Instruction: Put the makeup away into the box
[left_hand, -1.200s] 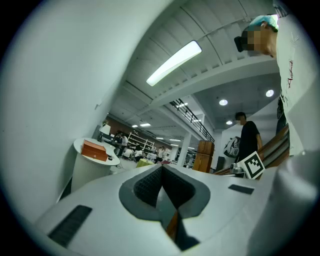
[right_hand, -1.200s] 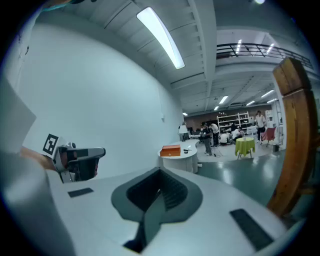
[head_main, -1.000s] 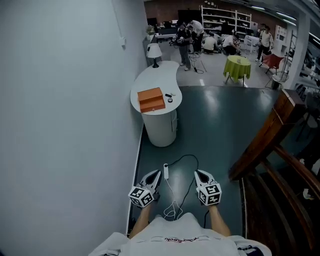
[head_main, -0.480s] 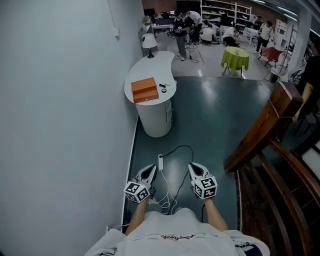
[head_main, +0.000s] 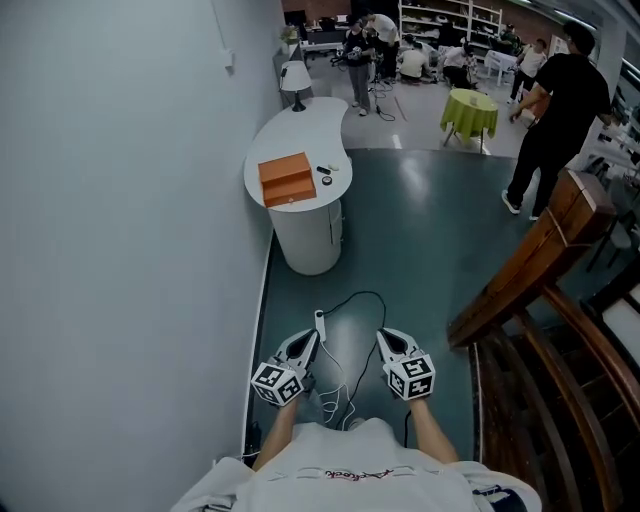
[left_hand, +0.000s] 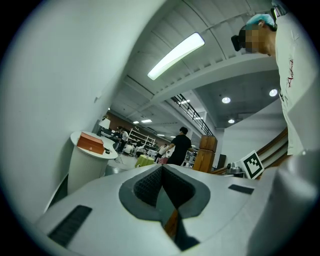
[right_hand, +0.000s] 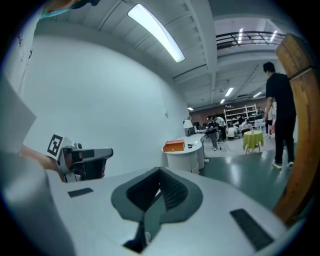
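The makeup (head_main: 327, 175) is a couple of small dark pieces, far ahead of both your grippers and well out of reach. They lie on the white counter (head_main: 325, 125), just to the right of the orange box (head_main: 286, 178), which sits ahead and a little left of your left gripper's line. From here the pieces are too small to tell what each one is.

Expect them to be light, hard and smooth, so they will likely skid or roll if you nudge them. Take each one across its narrow width, low down near the counter top, and close gently, since a compact or cap can crack. The box looks closed, so you will probably need to deal with its lid first.

Your left gripper (head_main: 312, 338) has its jaws pressed together with nothing between them. Your right gripper (head_main: 382, 336) is clenched and empty as well. Both point along the floor toward the counter.

A cable (head_main: 352, 298) runs on the floor just ahead of and between the grippers. Farther off to the right, a person in black (head_main: 555, 110) stands well beyond the counter.
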